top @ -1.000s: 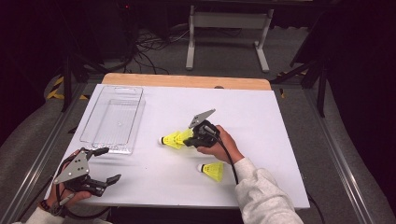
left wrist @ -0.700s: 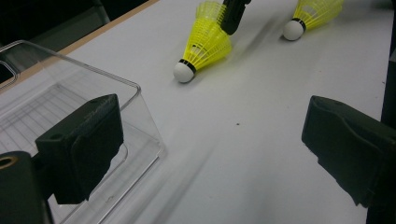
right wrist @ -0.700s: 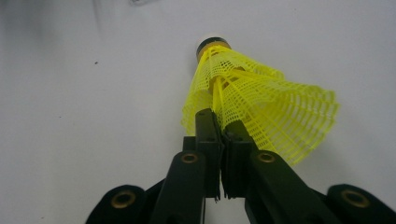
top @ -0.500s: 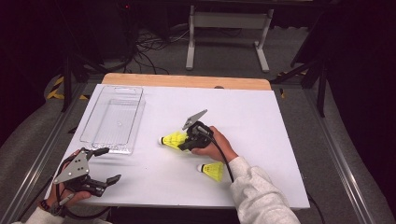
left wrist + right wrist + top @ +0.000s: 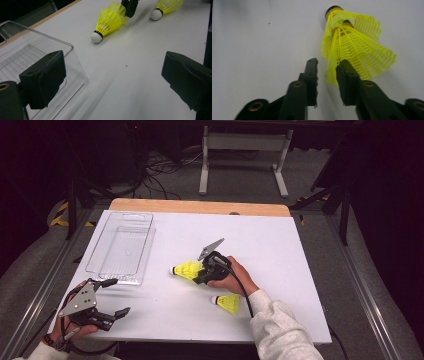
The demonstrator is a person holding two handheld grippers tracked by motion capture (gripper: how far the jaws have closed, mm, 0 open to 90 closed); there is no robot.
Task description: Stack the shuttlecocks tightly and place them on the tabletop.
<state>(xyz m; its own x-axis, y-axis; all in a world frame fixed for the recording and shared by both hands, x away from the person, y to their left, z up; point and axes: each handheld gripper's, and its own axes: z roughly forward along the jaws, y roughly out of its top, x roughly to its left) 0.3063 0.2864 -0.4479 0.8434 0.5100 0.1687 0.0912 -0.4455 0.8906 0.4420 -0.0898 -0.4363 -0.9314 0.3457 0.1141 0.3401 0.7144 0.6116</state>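
The right gripper (image 5: 200,271) is reaching across the middle of the white table (image 5: 300,250), its jaws standing narrowly apart around the edge of the skirt of a yellow shuttlecock (image 5: 186,270). In the right gripper view, one jaw is lying inside the open mesh skirt and the other just outside it, with a slim gap between them; whether they are pinching the mesh I cannot tell. This shuttlecock (image 5: 352,47) is lying on its side near the table's centre, its white cork pointing toward the left edge and toward the clear plastic tray (image 5: 102,262).

A second yellow shuttlecock (image 5: 227,303) is lying on its side closer to the near edge, just beside the person's right wrist, apart from the first.

The tray is sitting along the left side of the table.

The left gripper (image 5: 111,297) is resting at the near left corner, its jaws spread wide and holding nothing; in the left gripper view the tray's corner (image 5: 72,50) is showing just beside one jaw.
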